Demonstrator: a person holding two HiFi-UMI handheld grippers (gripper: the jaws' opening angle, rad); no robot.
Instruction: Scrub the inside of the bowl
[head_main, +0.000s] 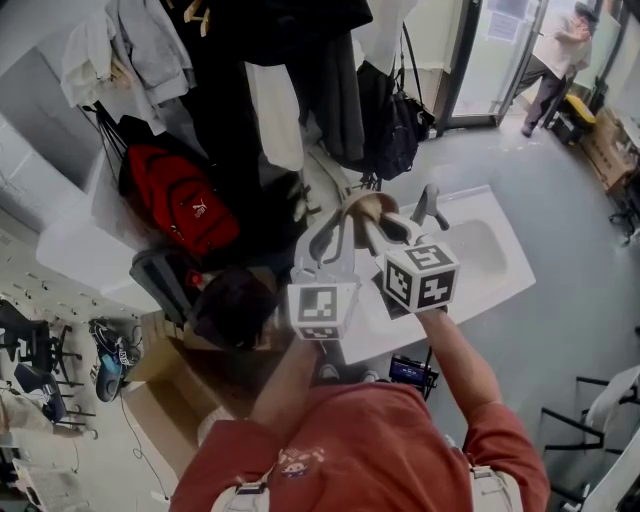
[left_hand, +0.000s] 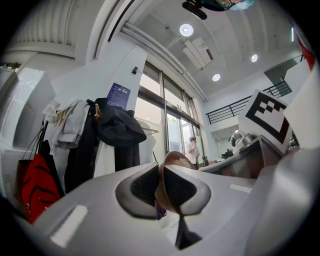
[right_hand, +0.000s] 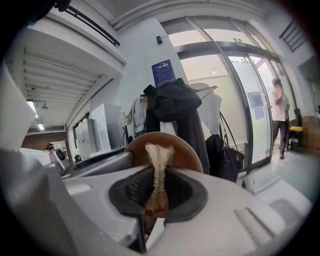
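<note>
Left gripper (left_hand: 161, 190) pinches the rim of the round brown bowl (left_hand: 176, 159), held on edge above the white sink (head_main: 495, 255); right gripper (right_hand: 159, 195), clamped on a beige fibrous scrubber (right_hand: 159, 160), faces the bowl's hollow straight ahead.

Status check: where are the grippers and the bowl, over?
Copy: left gripper shut on bowl rim; right gripper shut on scrub pad, pad at bowl's inside; nothing seen between them.

Brown bowl (right_hand: 187, 150) tipped on edge, rim pinched in my left gripper (left_hand: 161, 177). Pale fibrous scrubber (right_hand: 159, 160), clamped in my right gripper (right_hand: 159, 192), faces its inside.
</note>
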